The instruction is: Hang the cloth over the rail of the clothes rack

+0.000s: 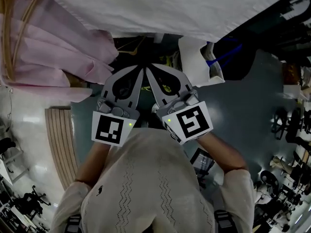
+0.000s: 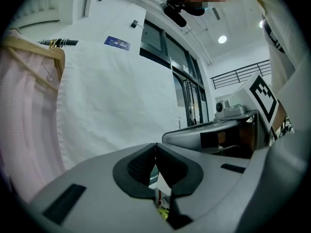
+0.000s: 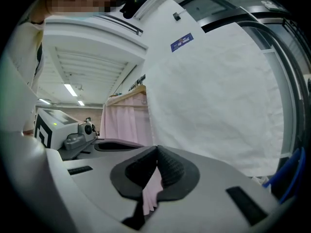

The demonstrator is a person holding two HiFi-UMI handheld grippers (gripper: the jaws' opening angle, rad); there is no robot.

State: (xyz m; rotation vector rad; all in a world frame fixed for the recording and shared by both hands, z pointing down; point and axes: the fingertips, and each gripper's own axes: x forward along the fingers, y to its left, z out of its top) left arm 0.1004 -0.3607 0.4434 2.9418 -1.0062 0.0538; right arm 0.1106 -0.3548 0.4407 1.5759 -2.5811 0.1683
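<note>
Cloth (image 1: pixel 160 8), big and white, hangs next to a pink shirt (image 1: pixel 53 47), just in front of the left tool (image 2: pixel 155 147) and right tool (image 3: pixel 156 149), each pressed together on nothing.

Cream knit short-sleeved top (image 1: pixel 146 193); left tool (image 1: pixel 141 70), right tool (image 1: pixel 148 67) grey, black pads (image 3: pixel 172 171), black-white marker cubes (image 1: pixel 112 128).

The white cloth (image 1: pixel 160 8) is seen as matt, finely creased fabric; the pink garment (image 1: pixel 48 47) at the left as pleated cloth. The left gripper (image 2: pixel 155 145) and right gripper (image 3: pixel 157 148) are finished in smooth matt grey plastic, with ribbed black pads (image 3: pixel 168 169).
</note>
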